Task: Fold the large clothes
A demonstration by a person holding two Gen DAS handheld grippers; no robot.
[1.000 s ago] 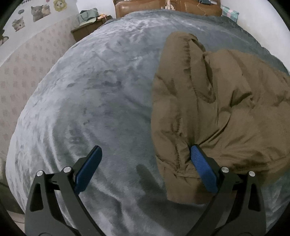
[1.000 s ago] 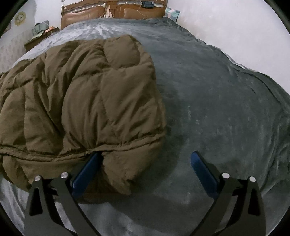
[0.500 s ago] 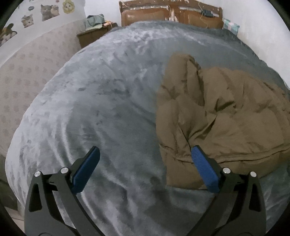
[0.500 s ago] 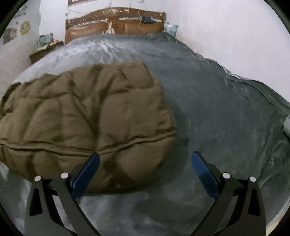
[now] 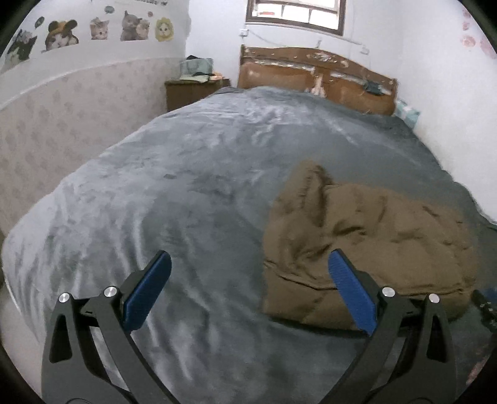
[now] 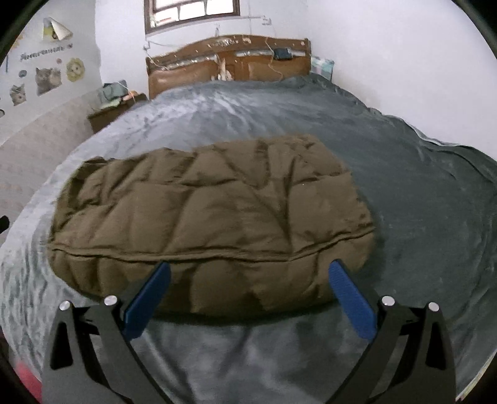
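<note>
Brown quilted jacket (image 6: 211, 217) lies folded into a thick, puffy bundle on the grey blanket (image 6: 419, 217) that covers the bed, nearer the foot end than the wooden headboard (image 6: 230, 62). In the right wrist view it spreads wide across the middle of the frame, a stitched seam running along its near edge. In the left wrist view the same jacket (image 5: 366, 239) sits off to the right side, rumpled at its far corner.

The left hand-held gripper (image 5: 248, 292) is spread wide, with nothing between its blue pads (image 5: 149, 289). Its left finger hangs over bare blanket (image 5: 155, 186); its right finger overlaps the jacket's near edge in the picture, though whether it touches the cloth cannot be told.

The right hand-held gripper (image 6: 248, 295) is likewise spread wide and holds nothing. Both of its blue pads (image 6: 351, 298) stand in front of the jacket's near edge, the bundle filling the gap between them; contact cannot be judged from this angle.

A nightstand (image 5: 195, 90) with clutter on top stands beside the headboard, and cat stickers (image 5: 130, 23) line the wall above patterned wallpaper. A window (image 6: 192, 11) sits over the headboard.
</note>
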